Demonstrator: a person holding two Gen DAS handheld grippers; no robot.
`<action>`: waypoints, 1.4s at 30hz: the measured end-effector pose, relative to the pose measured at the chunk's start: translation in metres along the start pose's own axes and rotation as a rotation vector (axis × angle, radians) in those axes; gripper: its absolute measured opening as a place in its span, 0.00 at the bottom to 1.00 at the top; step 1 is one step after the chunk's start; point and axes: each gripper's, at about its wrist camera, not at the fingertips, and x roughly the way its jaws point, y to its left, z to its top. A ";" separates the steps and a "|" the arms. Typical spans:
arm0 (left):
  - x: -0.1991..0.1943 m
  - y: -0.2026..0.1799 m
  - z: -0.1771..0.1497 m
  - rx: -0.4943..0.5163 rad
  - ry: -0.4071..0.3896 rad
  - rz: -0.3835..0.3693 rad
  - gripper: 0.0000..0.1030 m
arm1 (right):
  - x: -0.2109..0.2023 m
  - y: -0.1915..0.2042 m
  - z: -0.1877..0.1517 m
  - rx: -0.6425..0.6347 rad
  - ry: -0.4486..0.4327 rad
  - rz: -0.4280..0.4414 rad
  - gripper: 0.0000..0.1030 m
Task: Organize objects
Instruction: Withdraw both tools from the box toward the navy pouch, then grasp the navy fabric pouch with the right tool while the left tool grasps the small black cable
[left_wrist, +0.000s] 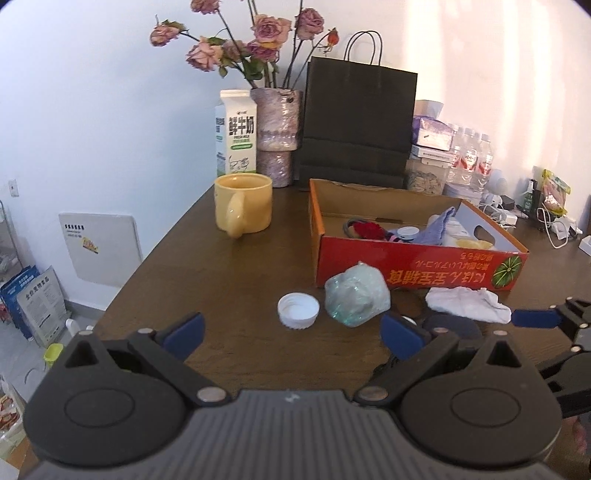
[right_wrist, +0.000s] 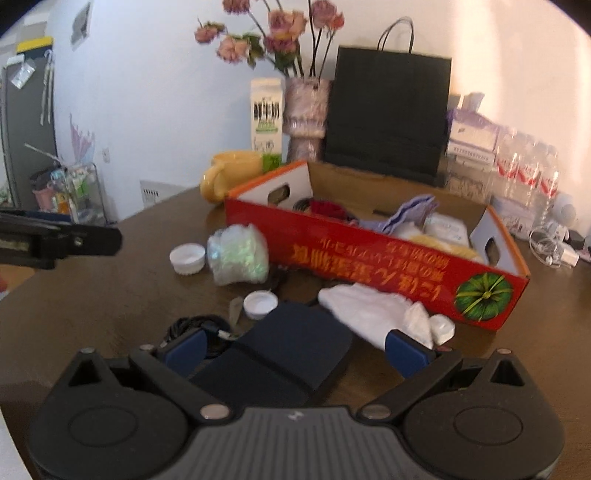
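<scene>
Tidying half done, both grippers spread wide and empty

The red cardboard box (left_wrist: 417, 258), centre right of the frame, already holds cloths and small items; loose before it lie a white cap (left_wrist: 298, 311), a crumpled plastic wrap (left_wrist: 356, 298), a white cloth (right_wrist: 373, 314), a smaller cap (right_wrist: 260, 303) and a dark pouch (right_wrist: 291, 354), over which the right gripper (right_wrist: 295, 350) hangs; left gripper (left_wrist: 291, 334) hovers near the cap

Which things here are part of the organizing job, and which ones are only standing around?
Part of the job:
- red box
- white cap
- crumpled plastic
- white cloth
- dark pouch
- small lid

Only standing around:
- yellow mug
- milk carton
- vase
- black bag
- water bottles
</scene>
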 end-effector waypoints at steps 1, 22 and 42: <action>-0.001 0.002 -0.001 -0.003 0.003 -0.001 1.00 | 0.003 0.002 0.000 0.003 0.010 0.000 1.00; 0.009 0.007 -0.014 -0.016 0.054 -0.024 1.00 | 0.020 -0.007 -0.020 0.017 0.109 -0.004 0.98; 0.019 -0.008 -0.016 0.016 0.089 -0.016 1.00 | 0.035 -0.018 -0.011 0.021 0.063 0.040 0.74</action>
